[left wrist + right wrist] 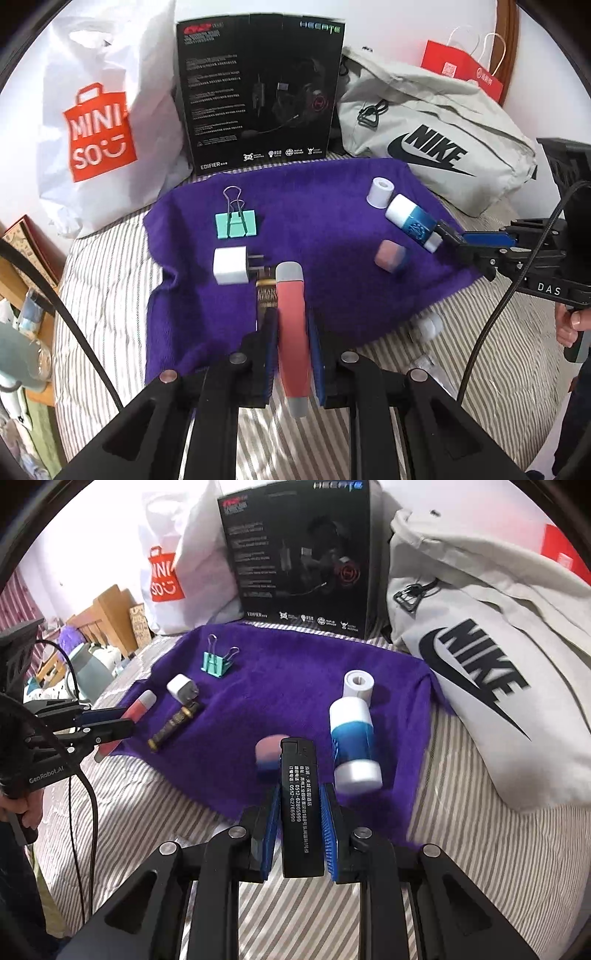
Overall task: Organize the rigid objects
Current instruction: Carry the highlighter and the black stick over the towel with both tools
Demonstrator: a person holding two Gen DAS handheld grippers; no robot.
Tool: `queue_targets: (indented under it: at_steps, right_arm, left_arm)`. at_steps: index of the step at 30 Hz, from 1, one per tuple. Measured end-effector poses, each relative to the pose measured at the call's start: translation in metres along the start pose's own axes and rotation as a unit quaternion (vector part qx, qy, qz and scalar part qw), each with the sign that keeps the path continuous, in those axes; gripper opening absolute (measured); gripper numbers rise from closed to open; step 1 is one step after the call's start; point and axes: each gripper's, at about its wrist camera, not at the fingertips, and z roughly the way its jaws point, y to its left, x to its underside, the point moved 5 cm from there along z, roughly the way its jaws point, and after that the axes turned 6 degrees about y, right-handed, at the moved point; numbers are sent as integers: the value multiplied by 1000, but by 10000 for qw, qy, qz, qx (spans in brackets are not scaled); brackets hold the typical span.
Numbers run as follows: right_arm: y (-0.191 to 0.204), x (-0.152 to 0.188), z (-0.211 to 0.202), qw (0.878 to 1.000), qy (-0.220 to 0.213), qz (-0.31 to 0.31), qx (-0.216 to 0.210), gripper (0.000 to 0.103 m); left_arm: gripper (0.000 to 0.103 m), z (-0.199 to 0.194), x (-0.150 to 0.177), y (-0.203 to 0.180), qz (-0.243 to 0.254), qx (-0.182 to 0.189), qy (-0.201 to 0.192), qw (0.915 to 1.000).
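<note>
A purple towel (332, 302) lies on a striped bed. In the left wrist view my left gripper (293, 325) is shut on a pink bar with grey ends (291, 332), held over the towel's near edge. My right gripper (301, 794) is shut on a black lighter (299, 805) with white print. On the towel lie a mint binder clip (236, 223), a white charger plug (231, 265), a dark gold-patterned stick (266, 295), a white roll (380, 192), a blue-and-white bottle (352, 734) and a pink-and-blue eraser (267, 755). The right gripper (448, 236) reaches in beside the bottle.
A black Edifier box (258, 96) stands behind the towel, with a white Miniso bag (103, 122) to its left and a grey Nike bag (428, 136) to its right. A red paper bag (461, 70) is at the back. A small white item (430, 326) lies on the sheet.
</note>
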Motion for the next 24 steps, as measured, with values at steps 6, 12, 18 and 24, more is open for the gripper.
queue_targets:
  at_steps: [6, 12, 18, 24]
  right_arm:
    - [-3, -12, 32, 9989, 350, -180, 262, 22]
    - [-5, -15, 48, 9979, 477, -228, 375, 22]
    - [-6, -16, 57, 9980, 513, -263, 264, 22]
    - [-8, -14, 61, 9979, 524, -285, 262, 22]
  left_arm:
    - [16, 26, -16, 4, 21, 125, 138, 9998]
    - [16, 46, -25, 3, 86, 198, 260, 9994]
    - [16, 61, -33, 3, 111, 219, 352, 9991]
    - [16, 81, -44, 1, 102, 209, 484, 9986]
